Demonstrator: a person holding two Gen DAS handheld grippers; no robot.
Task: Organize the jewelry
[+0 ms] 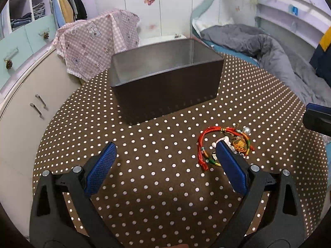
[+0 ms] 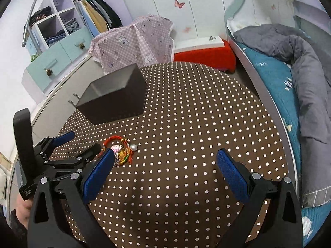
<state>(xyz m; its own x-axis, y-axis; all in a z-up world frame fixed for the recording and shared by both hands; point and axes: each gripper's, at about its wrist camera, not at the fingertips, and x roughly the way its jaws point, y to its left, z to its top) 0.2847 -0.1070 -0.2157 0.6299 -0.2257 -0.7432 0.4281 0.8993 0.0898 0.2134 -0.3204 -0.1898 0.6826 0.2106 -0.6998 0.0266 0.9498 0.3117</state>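
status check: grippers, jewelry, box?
Left gripper open, empty; right gripper open, empty. Jewelry pile on the dotted tablecloth, beside left's right finger, not gripped. Dark box open-topped behind; path unobstructed.

The tablecloth [image 1: 165, 175] under the left gripper [image 1: 165, 150] is brown with white dots. The gripper's pads [image 1: 101, 165] are blue and its arms are black. Ahead of it is a dark grey box [image 1: 165, 95]. By its right finger lies a red, green and gold bracelet [image 1: 224, 142] with a silver bead [image 1: 246, 130].
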